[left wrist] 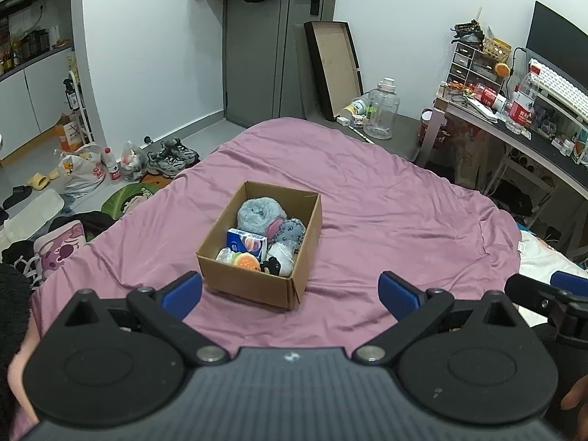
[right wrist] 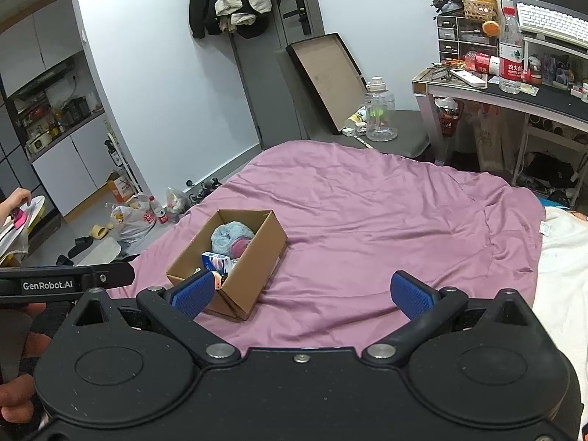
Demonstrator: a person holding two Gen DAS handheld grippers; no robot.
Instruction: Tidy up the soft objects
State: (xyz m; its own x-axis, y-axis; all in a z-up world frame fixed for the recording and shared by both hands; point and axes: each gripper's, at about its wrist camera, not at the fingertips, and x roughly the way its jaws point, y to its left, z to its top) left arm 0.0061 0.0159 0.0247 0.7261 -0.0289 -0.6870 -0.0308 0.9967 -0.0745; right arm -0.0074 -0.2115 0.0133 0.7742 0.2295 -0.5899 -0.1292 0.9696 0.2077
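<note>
While both hover above the bed, left claw [left wrist: 290, 294] spread wide, empty, right claw [right wrist: 301, 294] likewise, cardboard box [left wrist: 253, 279] untouched

Left hand-held gripper [left wrist: 290, 294]: jaws spread wide, blue pads apart, nothing between them.
Right hand-held gripper [right wrist: 303, 294]: jaws likewise wide apart, empty.
Pose: both were held level, side by side, pointing forward.
Left-side hand [right wrist: 16, 371]: wrapped around a grip.
</note>
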